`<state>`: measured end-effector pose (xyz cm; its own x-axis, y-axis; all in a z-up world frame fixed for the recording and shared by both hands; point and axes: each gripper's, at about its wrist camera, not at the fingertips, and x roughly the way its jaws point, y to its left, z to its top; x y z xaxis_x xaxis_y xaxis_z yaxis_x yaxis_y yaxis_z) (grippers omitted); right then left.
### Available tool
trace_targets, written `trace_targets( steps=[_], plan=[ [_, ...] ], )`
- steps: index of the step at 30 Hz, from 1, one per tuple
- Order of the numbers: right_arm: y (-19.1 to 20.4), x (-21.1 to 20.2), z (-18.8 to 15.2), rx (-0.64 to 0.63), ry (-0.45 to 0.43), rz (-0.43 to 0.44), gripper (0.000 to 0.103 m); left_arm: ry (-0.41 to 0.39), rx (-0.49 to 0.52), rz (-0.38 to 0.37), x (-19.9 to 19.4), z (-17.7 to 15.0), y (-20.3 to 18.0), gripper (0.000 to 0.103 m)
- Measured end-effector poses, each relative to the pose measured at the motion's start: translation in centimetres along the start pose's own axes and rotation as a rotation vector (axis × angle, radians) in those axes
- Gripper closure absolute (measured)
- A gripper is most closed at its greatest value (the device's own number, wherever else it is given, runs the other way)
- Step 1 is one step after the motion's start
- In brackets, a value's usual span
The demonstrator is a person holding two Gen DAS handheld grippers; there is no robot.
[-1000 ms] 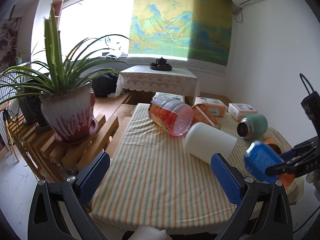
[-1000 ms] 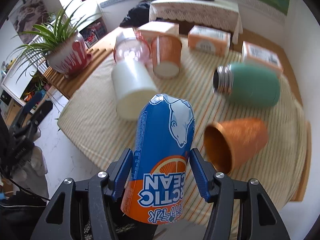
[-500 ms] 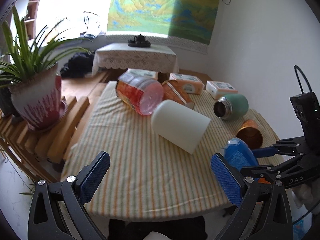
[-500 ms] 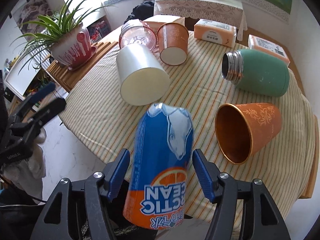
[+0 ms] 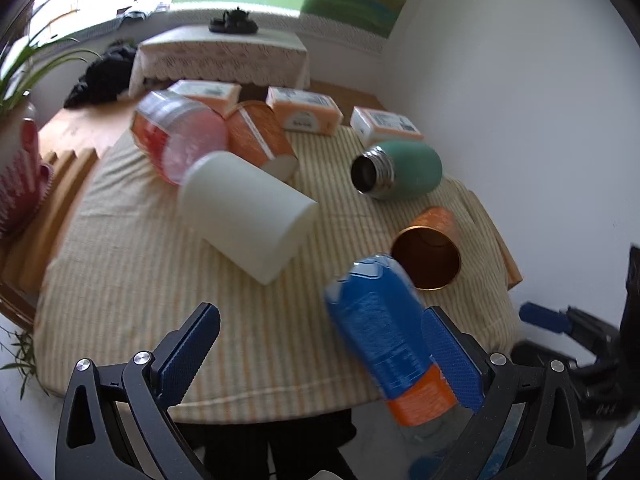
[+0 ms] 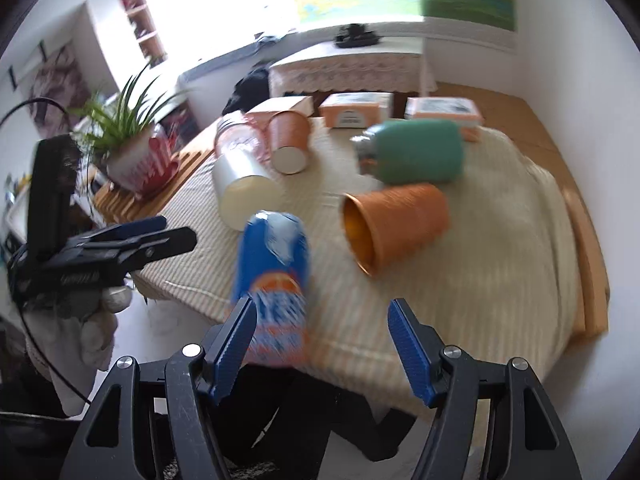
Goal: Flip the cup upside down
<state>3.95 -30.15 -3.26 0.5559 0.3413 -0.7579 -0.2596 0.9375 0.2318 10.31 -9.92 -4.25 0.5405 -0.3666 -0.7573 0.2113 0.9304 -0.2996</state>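
the blue and orange can (image 6: pixel 274 280) tilts over the near edge of the table (image 5: pixel 132 280), touching only the left blue pad of the right claw (image 6: pixel 322 344), which is spread wide. the left claw (image 5: pixel 320 356) is wide too, with the can beside its right pad. the orange cup (image 6: pixel 394 226) lies on its side on the striped cloth, nothing inside. the white cup (image 5: pixel 244 216) and green bottle (image 5: pixel 400 168) lie on their sides as well.
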Motion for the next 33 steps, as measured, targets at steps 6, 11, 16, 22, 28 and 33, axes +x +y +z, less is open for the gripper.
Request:
trace_targets(
  steps=[6,11,16,22,28,33],
  plan=[
    [-2.9,-1.7,-2.4,0.066,-0.032,-0.022,0.039,0.083,-0.016,0.016,3.3,1.2,-2.6,0.005],
    [-4.1,-2.5,-3.6,0.08,-0.047,-0.01,0.039,0.143,-0.022,0.017,5.2,1.6,-4.0,0.006],
    [-4.8,-2.7,-4.3,0.084,-0.058,-0.012,0.039,0.199,-0.046,0.024,7.0,1.8,-4.0,0.016],
    [-6.0,-2.6,-4.8,0.12,-0.065,-0.014,0.039,0.205,-0.059,0.005,7.6,1.5,-4.2,0.024],
    [-6.3,-2.4,-5.1,0.145,-0.065,-0.007,0.039,0.139,-0.048,-0.015,5.7,0.7,-3.8,0.025],
    [-6.0,-1.7,-5.4,0.146,-0.051,0.004,0.039,-0.045,0.076,0.063,2.0,0.0,-4.7,0.025]
  ],
)
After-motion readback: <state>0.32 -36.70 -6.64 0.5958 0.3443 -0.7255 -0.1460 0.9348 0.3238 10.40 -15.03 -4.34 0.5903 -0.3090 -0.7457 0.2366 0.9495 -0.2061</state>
